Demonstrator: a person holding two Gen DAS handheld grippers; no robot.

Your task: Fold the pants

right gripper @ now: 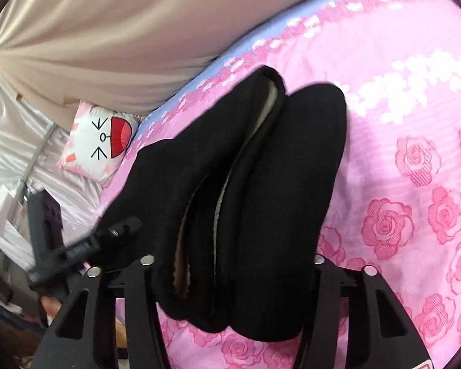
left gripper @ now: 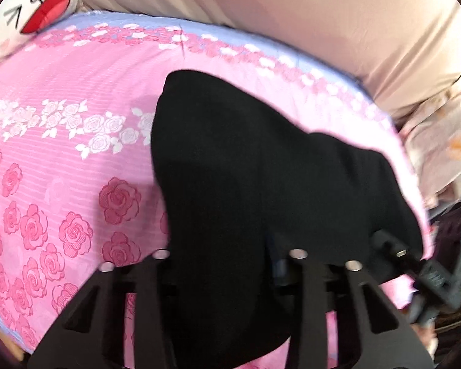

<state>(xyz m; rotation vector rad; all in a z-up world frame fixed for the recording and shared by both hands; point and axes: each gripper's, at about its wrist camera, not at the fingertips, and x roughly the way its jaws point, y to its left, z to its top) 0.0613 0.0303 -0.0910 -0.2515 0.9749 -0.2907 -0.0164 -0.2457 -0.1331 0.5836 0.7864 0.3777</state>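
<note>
The black pants (left gripper: 246, 169) lie folded in thick layers on the pink rose-print bedspread (left gripper: 61, 184). In the left wrist view the cloth bunches between my left gripper's (left gripper: 227, 255) fingers, which close on it. In the right wrist view the pants (right gripper: 246, 200) show stacked folds with a pale fleece lining, and my right gripper (right gripper: 230, 261) is shut on their near end. The left gripper (right gripper: 76, 252) also shows at the left of the right wrist view, at the pants' edge. The right gripper (left gripper: 415, 261) shows at the right of the left wrist view.
A beige curtain (left gripper: 292, 15) hangs behind the bed. A white cartoon-face pillow (right gripper: 101, 141) lies at the bed's far corner, also in the left wrist view (left gripper: 37, 3). The bed's lilac edge (left gripper: 169, 27) runs along the back. Clutter sits beyond the bed's side (right gripper: 9, 215).
</note>
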